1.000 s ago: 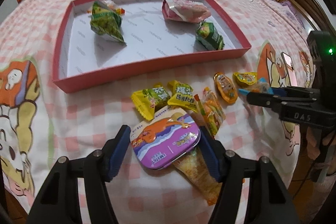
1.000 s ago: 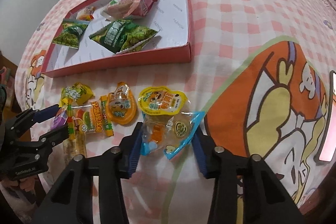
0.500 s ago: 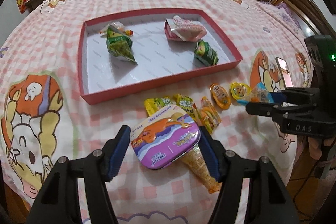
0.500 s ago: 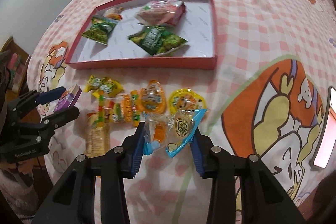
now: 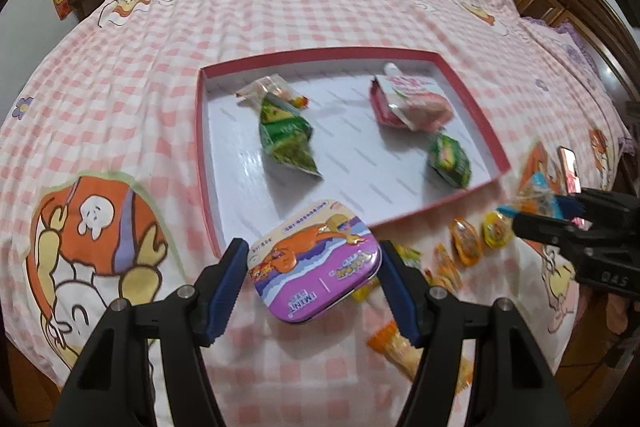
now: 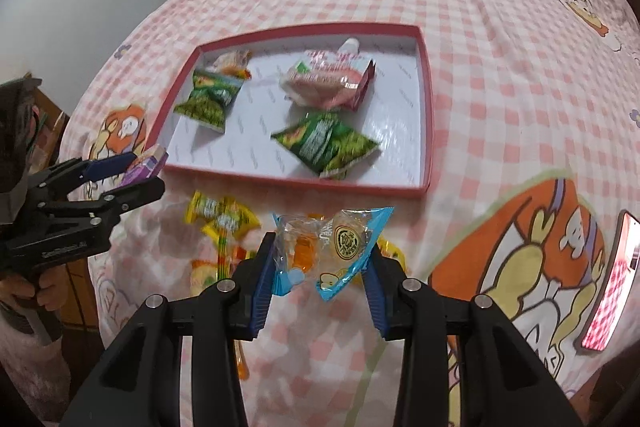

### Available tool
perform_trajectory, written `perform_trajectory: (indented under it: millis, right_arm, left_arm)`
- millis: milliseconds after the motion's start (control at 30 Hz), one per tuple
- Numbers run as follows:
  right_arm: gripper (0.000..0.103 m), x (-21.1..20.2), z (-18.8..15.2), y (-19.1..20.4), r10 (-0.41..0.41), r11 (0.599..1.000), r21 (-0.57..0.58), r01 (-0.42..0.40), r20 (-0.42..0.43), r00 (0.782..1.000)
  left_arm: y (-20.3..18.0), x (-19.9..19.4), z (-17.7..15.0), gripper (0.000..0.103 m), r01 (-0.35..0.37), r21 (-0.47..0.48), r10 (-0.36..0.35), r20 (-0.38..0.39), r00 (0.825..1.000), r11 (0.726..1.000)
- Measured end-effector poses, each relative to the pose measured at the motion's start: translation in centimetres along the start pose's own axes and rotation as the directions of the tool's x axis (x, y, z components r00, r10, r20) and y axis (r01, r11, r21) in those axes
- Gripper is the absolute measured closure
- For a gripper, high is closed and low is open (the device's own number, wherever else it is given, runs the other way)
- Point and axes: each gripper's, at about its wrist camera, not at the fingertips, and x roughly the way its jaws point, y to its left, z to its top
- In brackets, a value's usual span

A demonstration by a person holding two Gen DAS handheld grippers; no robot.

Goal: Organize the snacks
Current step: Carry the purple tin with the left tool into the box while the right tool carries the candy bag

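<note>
My left tongs [image 5: 314, 267] are clamped on a purple mint tin [image 5: 315, 263], one blue pad on each side of it. The tin hangs tilted above the near edge of the red tray [image 5: 472, 99], clear of the bedspread [image 5: 280, 7]. My right tongs [image 6: 320, 259] are clamped on a clear and blue candy bag [image 6: 328, 247], its two corners pinched between the pads; it too is off the bed, near the tray's near wall.

In the tray, at the far left, lies a green snack packet [image 6: 210, 99] with a small pale wrapper [image 6: 232, 61] touching its far end. A pink pouch [image 6: 328, 79] lies at the far middle, and a second green packet [image 6: 326, 143] lies just nearer than it, apart from the walls.

On the bedspread, between the tray and me, loose snacks remain: yellow packets [image 6: 222, 217], two orange jelly cups [image 5: 478, 239] side by side to the right, and a long orange packet [image 5: 404, 347] nearest to me, partly hidden by my left tongs.

At the far right edge of the bed lies a phone [image 6: 608, 283], its screen lit.
</note>
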Motion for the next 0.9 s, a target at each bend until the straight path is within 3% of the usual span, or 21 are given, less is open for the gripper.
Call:
perform_trajectory:
  millis: [467,900]
  right_arm:
    - [0.062,2.3,4.5,-0.9,-0.046,0.999,0.031,0.045,0.034,0.998]
    - [0.062,4.8,7.7,-1.7,-0.055,0.998,0.042,0.054,0.045,0.997]
  left_arm:
    - [0.9,4.1,3.1,0.035,-0.08,-0.005,0.08,0.003,0.997,0.997]
    - [1.4,6.7,4.9,0.035,-0.1,-0.003,0.1,0.015,0.995,0.995]
